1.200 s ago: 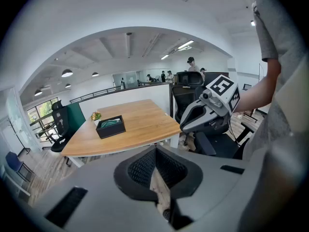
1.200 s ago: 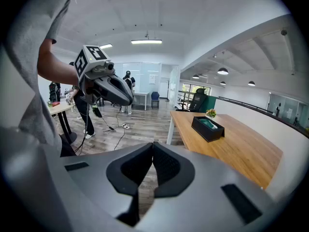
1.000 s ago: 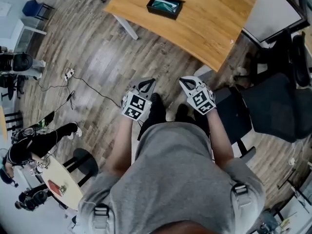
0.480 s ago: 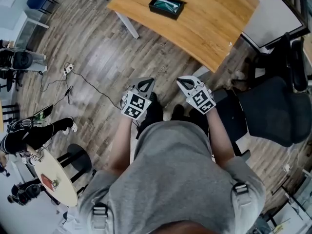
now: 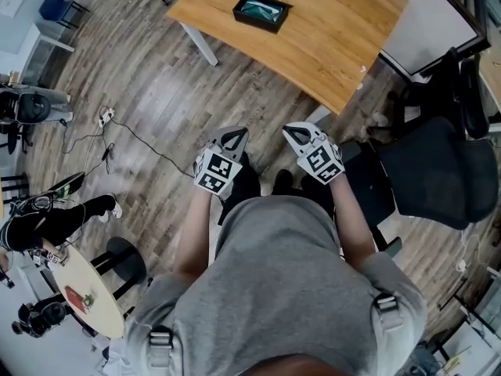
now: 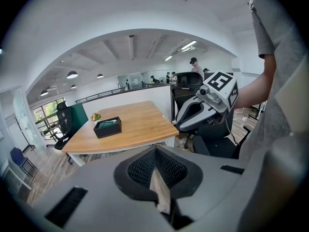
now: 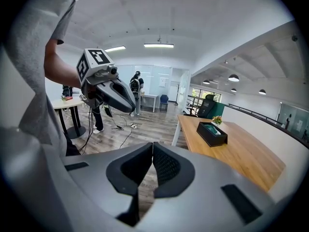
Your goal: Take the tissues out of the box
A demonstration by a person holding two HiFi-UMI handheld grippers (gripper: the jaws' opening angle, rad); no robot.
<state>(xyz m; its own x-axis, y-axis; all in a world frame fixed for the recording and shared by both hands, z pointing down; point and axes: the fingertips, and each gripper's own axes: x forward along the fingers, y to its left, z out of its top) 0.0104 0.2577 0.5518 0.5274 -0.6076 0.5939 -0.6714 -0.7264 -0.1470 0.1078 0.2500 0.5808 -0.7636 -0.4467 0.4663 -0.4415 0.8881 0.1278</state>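
A black tissue box (image 5: 261, 11) with green-tinted tissues showing in its open top sits on a wooden table (image 5: 329, 37) at the far top of the head view. The box (image 6: 107, 127) also shows in the left gripper view and, as a box (image 7: 211, 133), in the right gripper view. My left gripper (image 5: 233, 136) and right gripper (image 5: 297, 131) are held side by side in front of the person's body, over the floor and well short of the table. Both are shut with nothing between the jaws. Each own view, left gripper (image 6: 155, 150) and right gripper (image 7: 152, 147), shows the pads pressed together.
A black office chair (image 5: 438, 163) stands at the right, beside the table's near corner. A cable and power strip (image 5: 108, 117) lie on the wooden floor at the left. A small round table (image 5: 86, 292) and another person (image 5: 47, 222) are at the lower left.
The table and box have drifted slightly left in the head view. Both grippers stay shut and keep their places side by side.
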